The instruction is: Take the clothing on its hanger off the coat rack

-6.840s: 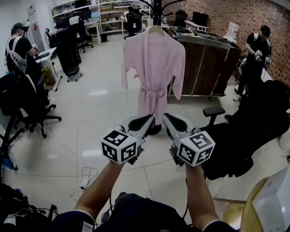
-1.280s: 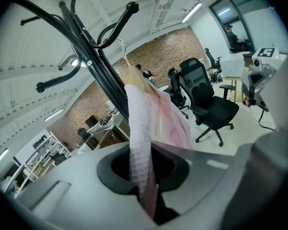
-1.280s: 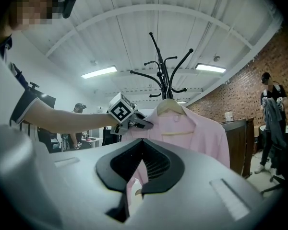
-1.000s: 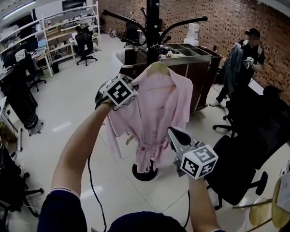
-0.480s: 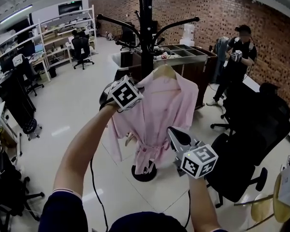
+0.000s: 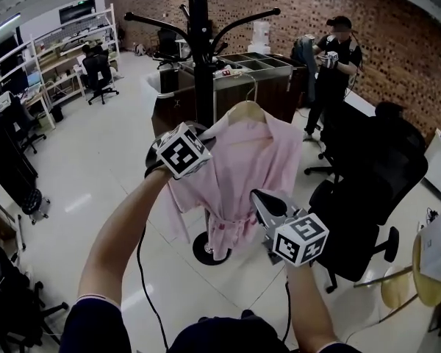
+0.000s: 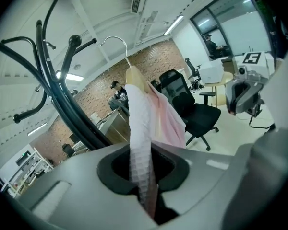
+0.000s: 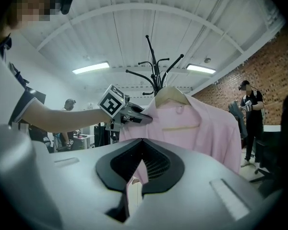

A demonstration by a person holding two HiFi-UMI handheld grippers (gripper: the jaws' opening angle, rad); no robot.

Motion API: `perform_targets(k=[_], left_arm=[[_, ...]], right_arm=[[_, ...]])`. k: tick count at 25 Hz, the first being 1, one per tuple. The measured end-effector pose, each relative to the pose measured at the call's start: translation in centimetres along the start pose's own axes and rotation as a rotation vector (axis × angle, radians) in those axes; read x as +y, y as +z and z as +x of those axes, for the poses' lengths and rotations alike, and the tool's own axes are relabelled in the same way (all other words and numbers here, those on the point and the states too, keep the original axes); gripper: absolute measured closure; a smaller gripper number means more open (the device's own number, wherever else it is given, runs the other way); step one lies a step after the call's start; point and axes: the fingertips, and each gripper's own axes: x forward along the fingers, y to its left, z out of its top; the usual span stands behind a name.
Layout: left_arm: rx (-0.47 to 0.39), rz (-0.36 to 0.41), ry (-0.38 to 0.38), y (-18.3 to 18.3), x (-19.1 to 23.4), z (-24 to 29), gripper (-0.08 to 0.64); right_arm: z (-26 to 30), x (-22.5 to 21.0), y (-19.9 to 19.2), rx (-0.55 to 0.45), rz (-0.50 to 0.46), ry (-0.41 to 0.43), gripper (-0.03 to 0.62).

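Pink robe (image 6: 242,160) on a wooden hanger (image 6: 246,109), held up just right of the black coat rack (image 6: 201,57), with the hanger hook (image 7: 114,38) apart from the rack's arms. Pinched at the shoulder nearer the rack by the left gripper (image 7: 145,147), jaws nearly closed on the cloth. Lower, before the robe's front, the right gripper (image 8: 140,142), jaws together, gripping nothing. Off to the right, a black office chair (image 6: 360,197).
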Motion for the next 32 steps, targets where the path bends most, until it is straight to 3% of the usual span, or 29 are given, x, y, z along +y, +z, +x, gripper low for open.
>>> perform_targets(k=[14, 25, 32], left_arm=[[-0.116, 0.122, -0.218, 5.8, -11.1, 2.0, 0.518], [-0.213, 0.201, -0.35, 16.2, -20.3, 6.7, 0.518], [-0.267, 0.222, -0.378, 23.7, -23.1, 10.1, 0.518]], right_arm=[[-9.0, 0.2, -3.7, 0.041, 0.059, -0.244, 0.591], [-20.2, -4.7, -3.9, 0.006, 0.081, -0.44, 0.591], [-26.2, -9.0, -4.0, -0.01, 0.092, -0.538, 0.591]])
